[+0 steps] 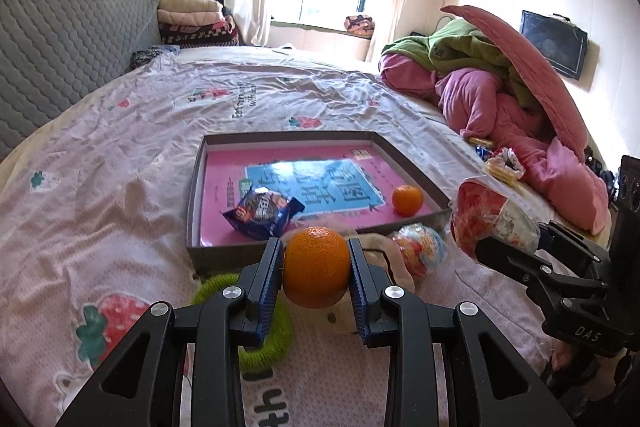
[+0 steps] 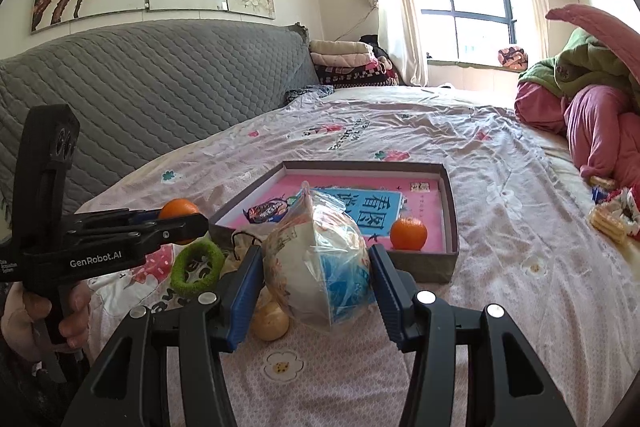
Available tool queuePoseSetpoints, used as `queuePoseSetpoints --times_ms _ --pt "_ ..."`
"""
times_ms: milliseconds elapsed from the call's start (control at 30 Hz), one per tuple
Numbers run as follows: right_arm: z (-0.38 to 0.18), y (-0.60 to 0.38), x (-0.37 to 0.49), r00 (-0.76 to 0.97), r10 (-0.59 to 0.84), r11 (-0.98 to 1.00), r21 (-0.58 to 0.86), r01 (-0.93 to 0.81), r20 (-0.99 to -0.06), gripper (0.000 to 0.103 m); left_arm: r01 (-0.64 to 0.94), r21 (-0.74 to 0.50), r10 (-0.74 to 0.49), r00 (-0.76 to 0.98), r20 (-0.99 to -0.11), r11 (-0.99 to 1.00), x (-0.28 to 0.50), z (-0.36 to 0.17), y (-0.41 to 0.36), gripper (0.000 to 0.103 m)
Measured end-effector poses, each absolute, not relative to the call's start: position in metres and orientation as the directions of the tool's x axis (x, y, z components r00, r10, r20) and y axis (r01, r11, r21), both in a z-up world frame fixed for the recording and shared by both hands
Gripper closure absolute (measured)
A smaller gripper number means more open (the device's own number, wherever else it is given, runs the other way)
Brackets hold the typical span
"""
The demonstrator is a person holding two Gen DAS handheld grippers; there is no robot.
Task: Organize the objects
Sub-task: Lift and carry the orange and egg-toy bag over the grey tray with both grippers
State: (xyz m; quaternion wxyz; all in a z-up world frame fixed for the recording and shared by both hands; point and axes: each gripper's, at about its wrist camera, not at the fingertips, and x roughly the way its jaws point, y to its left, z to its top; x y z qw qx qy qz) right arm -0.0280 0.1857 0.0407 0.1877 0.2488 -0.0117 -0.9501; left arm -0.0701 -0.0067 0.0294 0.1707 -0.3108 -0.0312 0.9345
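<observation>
Grippers both clamp loads: left gripper (image 1: 316, 267) pinches a round orange tangerine (image 1: 316, 267) at lower centre; right gripper (image 2: 316, 263) squeezes a clear-wrapped snack bag (image 2: 316, 263) before the shallow grey cardboard tray (image 2: 450, 183).

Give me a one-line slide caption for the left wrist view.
Left gripper holds an orange before the shallow box; right gripper holds a wrapped packet.

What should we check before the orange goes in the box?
1. Left gripper fingers squeeze the orange: ok.
2. Right gripper holds the plastic-wrapped packet: ok.
3. Box open on top: ok.
4. Free room inside, between the blue snack packet and the small orange: ok.
5. Orange lifted clear of the green ring: ok.
6. Orange over the box: not ok, short of the near wall.
</observation>
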Motion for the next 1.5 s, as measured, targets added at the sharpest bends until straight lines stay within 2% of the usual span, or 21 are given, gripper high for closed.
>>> queuePoseSetpoints --times_ms 533,1300,1500 --pt "0.054 0.182 -0.06 -0.815 -0.349 -0.933 0.086 0.351 -0.462 0.05 -0.295 -0.139 0.321 -0.764 -0.559 -0.945 -0.099 0.036 -0.012 0.071" --pt "0.079 0.186 -0.087 -0.882 -0.316 -0.947 0.061 0.315 -0.35 0.05 -0.267 -0.112 0.288 -0.842 -0.455 -0.957 -0.133 0.075 -0.039 0.071" --pt "0.081 0.184 -0.102 -0.885 -0.315 -0.947 0.058 0.314 -0.343 0.05 -0.262 -0.113 0.284 -0.837 -0.467 -0.958 -0.148 0.069 -0.041 0.071"
